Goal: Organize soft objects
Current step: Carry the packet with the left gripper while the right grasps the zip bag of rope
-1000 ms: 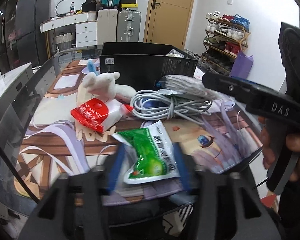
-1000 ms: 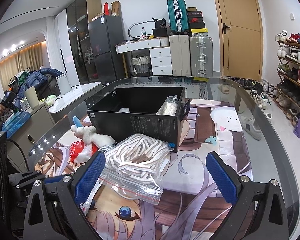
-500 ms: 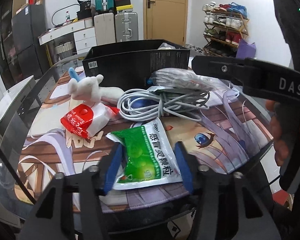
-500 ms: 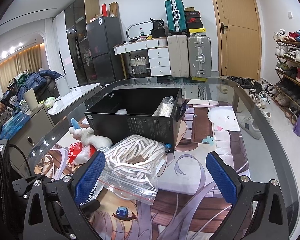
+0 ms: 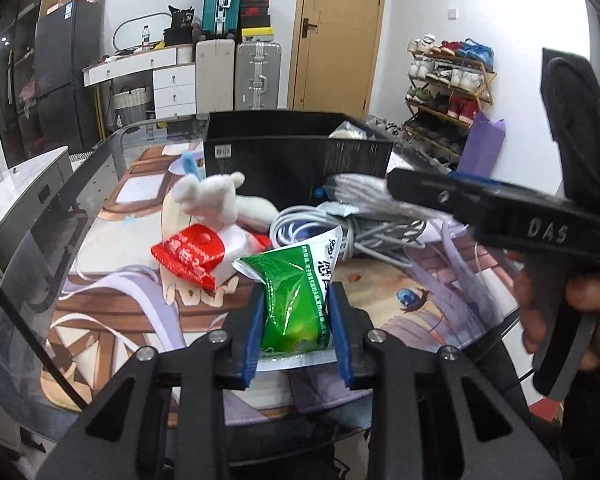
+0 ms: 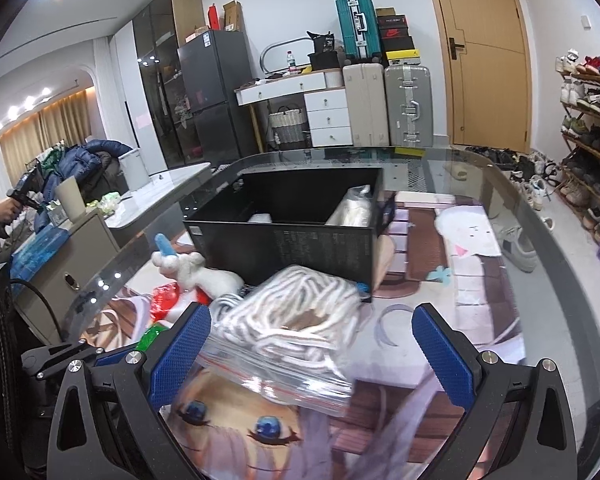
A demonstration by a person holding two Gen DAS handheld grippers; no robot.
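Note:
My left gripper (image 5: 296, 320) is shut on a green and white pouch (image 5: 296, 296), which is crumpled between the blue pads and lifted at the near table edge. My right gripper (image 6: 312, 344) is open, its pads either side of a clear zip bag of white rope (image 6: 296, 320) lying on the mat. A white plush toy with a blue horn (image 5: 212, 196) (image 6: 192, 268), a red and white packet (image 5: 196, 254) and a coil of grey cable (image 5: 340, 228) lie in front of the open black box (image 6: 292, 236) (image 5: 296, 152).
The black box holds a bagged white item (image 6: 352, 208) at its right end. The glass table (image 6: 540, 240) carries a printed anime mat. A shoe rack (image 5: 448, 80) and purple bag (image 5: 480, 144) stand to the right; suitcases and a desk stand behind.
My left gripper has closed on the green pouch, crumpling and raising it. My right gripper has moved in over the rope bag and stays open.

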